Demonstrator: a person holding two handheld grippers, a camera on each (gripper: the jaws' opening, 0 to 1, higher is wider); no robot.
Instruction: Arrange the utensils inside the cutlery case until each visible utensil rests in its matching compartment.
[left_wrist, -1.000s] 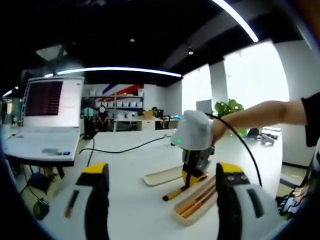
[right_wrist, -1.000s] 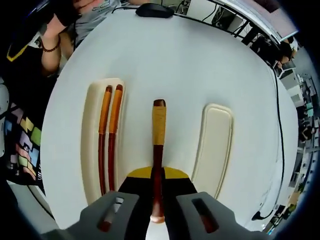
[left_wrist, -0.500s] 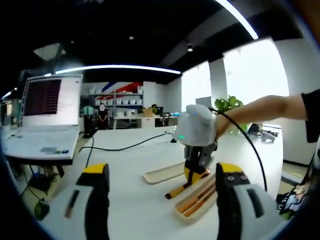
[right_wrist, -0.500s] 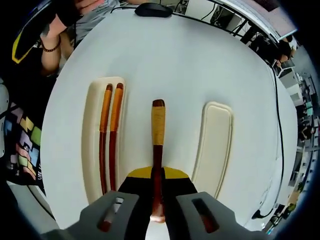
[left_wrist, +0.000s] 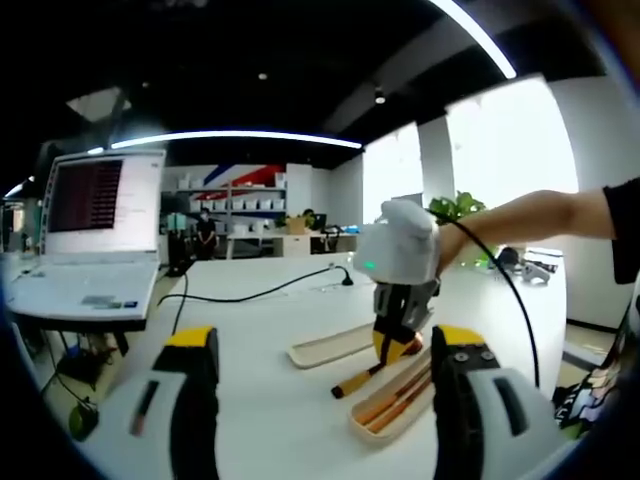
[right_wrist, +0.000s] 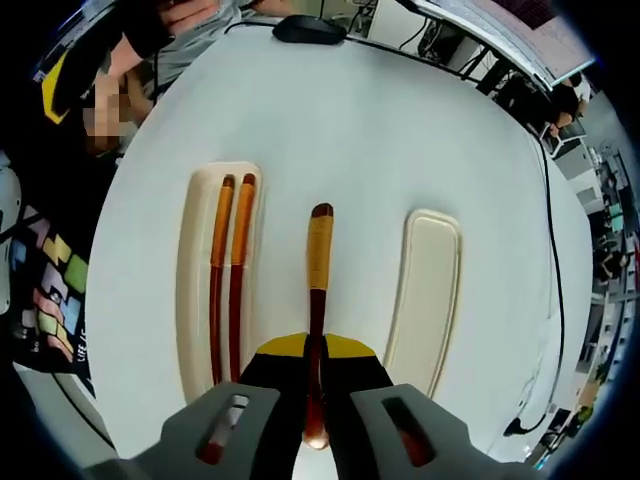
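Note:
A cream cutlery case base (right_wrist: 195, 300) lies on the white table with two brown chopsticks (right_wrist: 228, 280) in its trough. Its flat cream lid (right_wrist: 425, 290) lies apart to the right. Between them my right gripper (right_wrist: 316, 370) is shut on a dark wooden utensil with a yellow-wrapped handle (right_wrist: 319, 265), and the gripped end is hidden by the jaws. In the left gripper view the right gripper (left_wrist: 392, 345) holds that utensil (left_wrist: 362, 380) slanting down over the table beside the case (left_wrist: 395, 402) and lid (left_wrist: 330, 347). My left gripper (left_wrist: 325, 345) stands open and holds nothing.
An open laptop (left_wrist: 85, 250) sits at the table's left, with a black cable (left_wrist: 250, 295) running across. A black mouse (right_wrist: 310, 28) lies at the far table edge, near a person's arm (right_wrist: 150, 40). The table drops off close beside the case.
My right gripper has risen slightly with the utensil and drifted to the right in the left gripper view. The case, lid and chopsticks have stayed put.

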